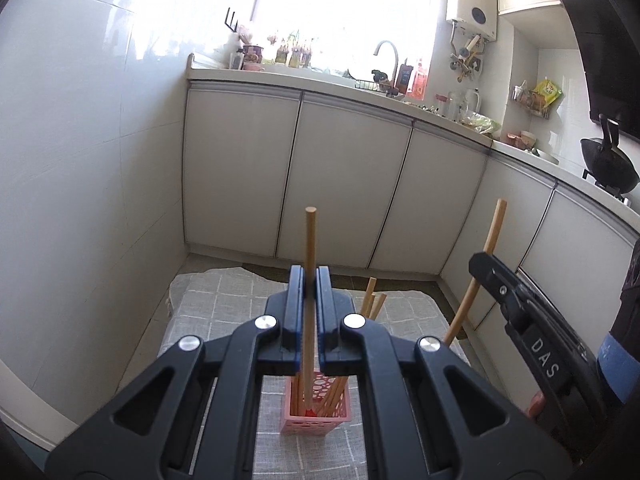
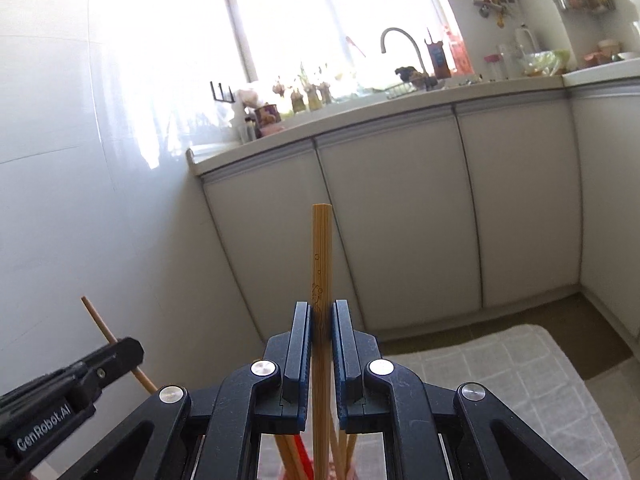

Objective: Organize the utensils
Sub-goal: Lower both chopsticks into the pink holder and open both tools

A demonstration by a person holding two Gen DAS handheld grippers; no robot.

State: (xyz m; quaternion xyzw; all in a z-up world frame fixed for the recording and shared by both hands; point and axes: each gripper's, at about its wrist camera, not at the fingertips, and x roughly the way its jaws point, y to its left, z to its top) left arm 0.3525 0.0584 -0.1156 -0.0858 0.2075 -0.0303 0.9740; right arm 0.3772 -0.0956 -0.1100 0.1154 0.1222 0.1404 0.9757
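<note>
My left gripper is shut on a wooden chopstick held upright, its lower end inside a pink perforated basket that holds several other chopsticks. My right gripper is shut on another chopstick, upright above the same basket, whose red-pink rim barely shows below the jaws. In the left wrist view the right gripper appears at the right with its chopstick. In the right wrist view the left gripper appears at lower left with its chopstick.
The basket stands on a table with a grey checked cloth. Beyond it are white kitchen cabinets, a counter with a sink tap, bottles and a black wok. A white tiled wall is on the left.
</note>
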